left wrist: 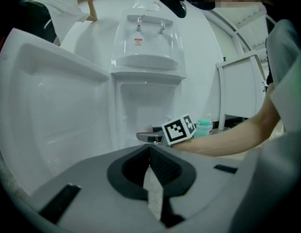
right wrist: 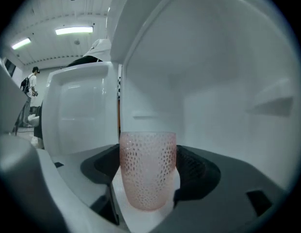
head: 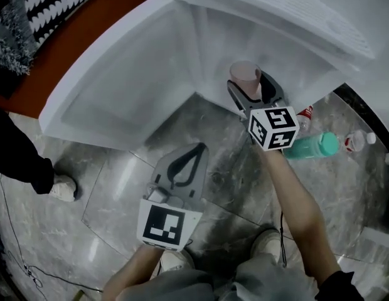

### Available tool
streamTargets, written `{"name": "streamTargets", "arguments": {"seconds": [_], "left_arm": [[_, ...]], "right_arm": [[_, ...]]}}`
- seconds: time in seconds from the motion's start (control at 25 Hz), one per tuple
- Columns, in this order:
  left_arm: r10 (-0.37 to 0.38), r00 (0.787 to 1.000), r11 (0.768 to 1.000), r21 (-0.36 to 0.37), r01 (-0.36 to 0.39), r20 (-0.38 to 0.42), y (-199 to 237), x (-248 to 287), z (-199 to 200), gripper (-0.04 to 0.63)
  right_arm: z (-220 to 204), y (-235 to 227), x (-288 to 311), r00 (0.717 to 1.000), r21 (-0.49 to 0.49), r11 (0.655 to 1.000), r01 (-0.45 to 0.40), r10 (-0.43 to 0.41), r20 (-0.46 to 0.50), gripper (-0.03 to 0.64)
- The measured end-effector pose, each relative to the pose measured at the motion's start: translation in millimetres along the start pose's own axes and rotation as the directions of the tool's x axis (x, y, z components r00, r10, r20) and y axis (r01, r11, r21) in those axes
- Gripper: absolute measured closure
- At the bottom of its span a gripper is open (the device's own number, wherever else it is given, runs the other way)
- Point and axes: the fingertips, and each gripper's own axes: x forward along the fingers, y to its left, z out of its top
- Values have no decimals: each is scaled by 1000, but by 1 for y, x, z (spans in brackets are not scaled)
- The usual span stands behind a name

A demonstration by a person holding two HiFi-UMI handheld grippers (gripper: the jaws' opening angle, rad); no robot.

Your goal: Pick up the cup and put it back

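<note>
A pink dimpled cup stands upright between the jaws of my right gripper, which is shut on it. The cup is held at the mouth of the white cabinet's open lower compartment. In the right gripper view the cup fills the gap, with a dark pad pressed against each side and white inner walls behind it. My left gripper hangs lower over the marble floor, shut and holding nothing. In the left gripper view its jaws meet at the tip, and the right gripper's marker cube shows ahead.
The cabinet's white door swings open to the left. A green bottle and two clear bottles lie on the floor at the right. Someone's shoe stands at the left. A white frame stands right of the cabinet.
</note>
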Motion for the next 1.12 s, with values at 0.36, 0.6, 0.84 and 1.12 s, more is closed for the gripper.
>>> {"name": "streamTargets", "arguments": {"seconds": [0.36,0.6,0.84,1.12], "left_arm": [[15,1000,998,-67,-15,-5,12,-1,-10,583],[-3,1000,997,-74,3,3,9,3,-9,583],[1,1000,997,-82,0,8,7,3,-6,583],[52,998,993,-105,-49,32,12,4,0,583]], "right_arm": [[-7,-24,20,996,-41,995,86,-87,-4,253],[-22,-22,9,993,-58,993,107,-110,-41,256],[-13,-3,-24,996,33,995,91,-90,-20,239],[31,53,-82,997,57,998,-35,31,75,315]]}}
